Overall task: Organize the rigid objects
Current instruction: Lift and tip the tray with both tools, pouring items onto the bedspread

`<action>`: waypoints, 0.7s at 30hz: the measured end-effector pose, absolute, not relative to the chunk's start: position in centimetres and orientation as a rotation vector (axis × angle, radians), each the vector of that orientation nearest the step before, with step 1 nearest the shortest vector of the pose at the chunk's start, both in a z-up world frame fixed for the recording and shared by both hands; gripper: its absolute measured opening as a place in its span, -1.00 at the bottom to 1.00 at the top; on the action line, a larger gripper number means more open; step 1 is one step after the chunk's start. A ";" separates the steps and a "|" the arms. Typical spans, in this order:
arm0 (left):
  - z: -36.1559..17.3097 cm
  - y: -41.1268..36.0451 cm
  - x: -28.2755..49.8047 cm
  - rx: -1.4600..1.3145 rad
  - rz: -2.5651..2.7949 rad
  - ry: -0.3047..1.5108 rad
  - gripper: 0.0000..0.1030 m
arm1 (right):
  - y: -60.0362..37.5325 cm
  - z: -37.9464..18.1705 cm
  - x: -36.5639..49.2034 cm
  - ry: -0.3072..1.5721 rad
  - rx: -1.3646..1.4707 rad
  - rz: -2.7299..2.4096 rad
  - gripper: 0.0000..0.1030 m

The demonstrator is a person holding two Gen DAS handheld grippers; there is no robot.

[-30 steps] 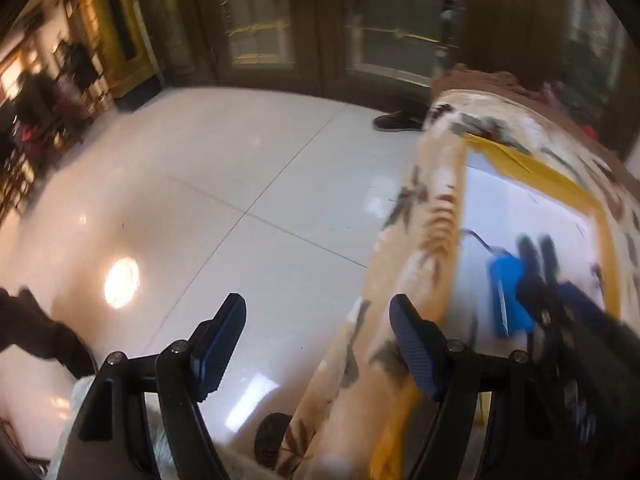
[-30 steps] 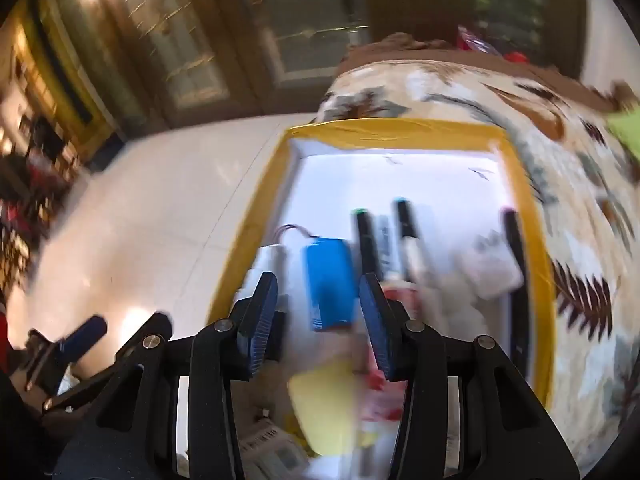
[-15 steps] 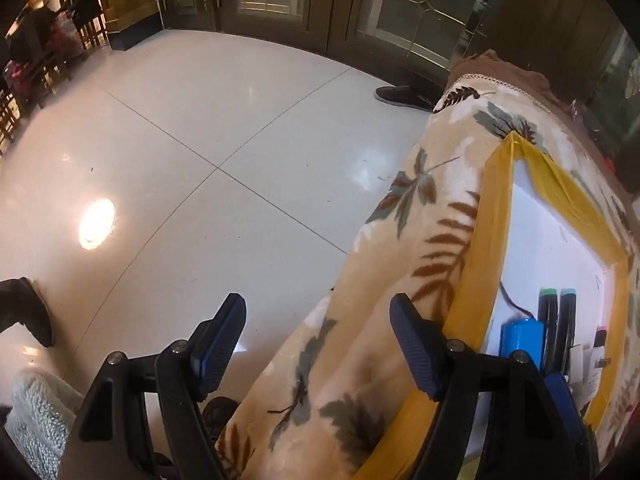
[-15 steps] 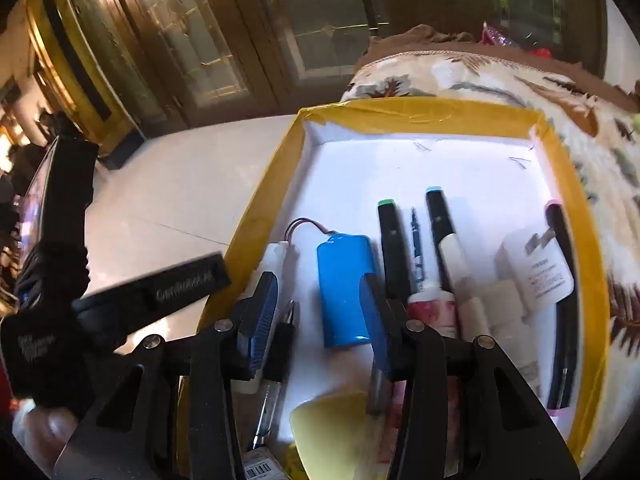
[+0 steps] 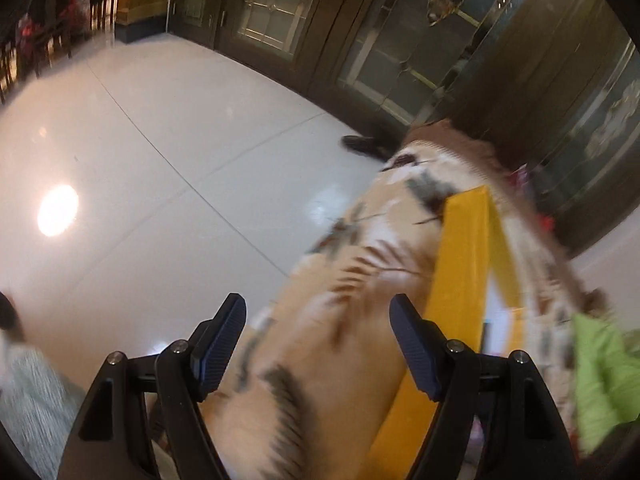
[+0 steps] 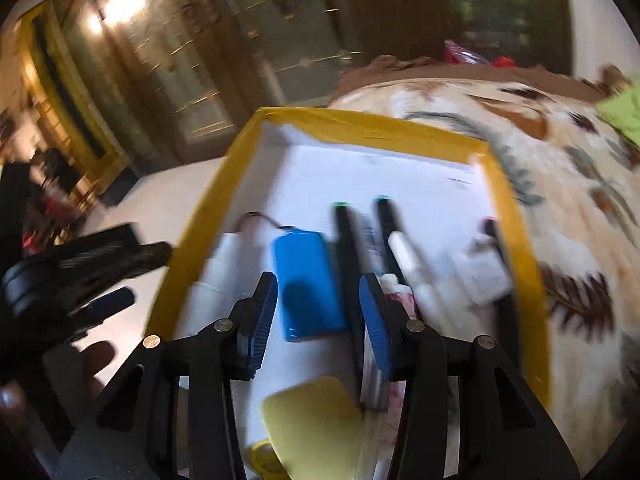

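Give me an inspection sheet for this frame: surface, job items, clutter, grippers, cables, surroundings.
Surface: leaf-print blanket with a yellow-rimmed tray on it.
Job's things: in the tray, a blue battery pack, a green-capped marker, a blue-capped marker, a white plug adapter, a yellow pad; all blurred.
Clutter: green cloth at the blanket's far edge.
Grippers: left gripper open, beside the tray, nothing between its jaws; right gripper open above the battery pack, not touching it.
Cables: thin lead from the battery pack.
Surroundings: glossy white tile floor, dark glazed doors.
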State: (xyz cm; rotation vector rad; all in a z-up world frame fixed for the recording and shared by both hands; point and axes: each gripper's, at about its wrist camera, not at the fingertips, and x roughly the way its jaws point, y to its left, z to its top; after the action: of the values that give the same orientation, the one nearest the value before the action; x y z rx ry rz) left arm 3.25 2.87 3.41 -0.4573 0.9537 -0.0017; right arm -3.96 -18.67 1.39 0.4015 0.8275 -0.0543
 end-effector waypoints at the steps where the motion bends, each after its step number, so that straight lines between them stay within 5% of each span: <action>1: 4.8 2.6 2.6 -0.488 -0.016 0.943 0.45 | -19.4 2.0 -4.4 0.821 0.423 -0.067 -0.17; 8: 16.4 -7.0 -0.2 -0.495 -0.305 0.783 0.45 | -30.6 4.9 -10.0 0.658 0.824 -0.188 -0.17; 10: 18.5 -11.4 -1.1 -0.431 -0.407 0.747 0.46 | -35.4 4.4 -12.9 0.557 1.023 -0.267 0.00; 15: 18.9 -23.6 -3.6 -0.144 -0.565 0.692 0.46 | -42.8 -1.0 -17.5 0.428 1.504 -0.343 0.03; 21: 16.6 -28.8 -4.8 -0.015 -0.705 0.715 0.46 | -45.0 -7.6 -20.6 0.316 1.946 -0.375 0.03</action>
State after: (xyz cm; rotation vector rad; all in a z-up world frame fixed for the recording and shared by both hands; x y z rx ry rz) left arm -4.81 -28.77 16.61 -0.0154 0.7148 -0.7054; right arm -20.59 -45.01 -7.63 1.9458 0.3159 -0.3753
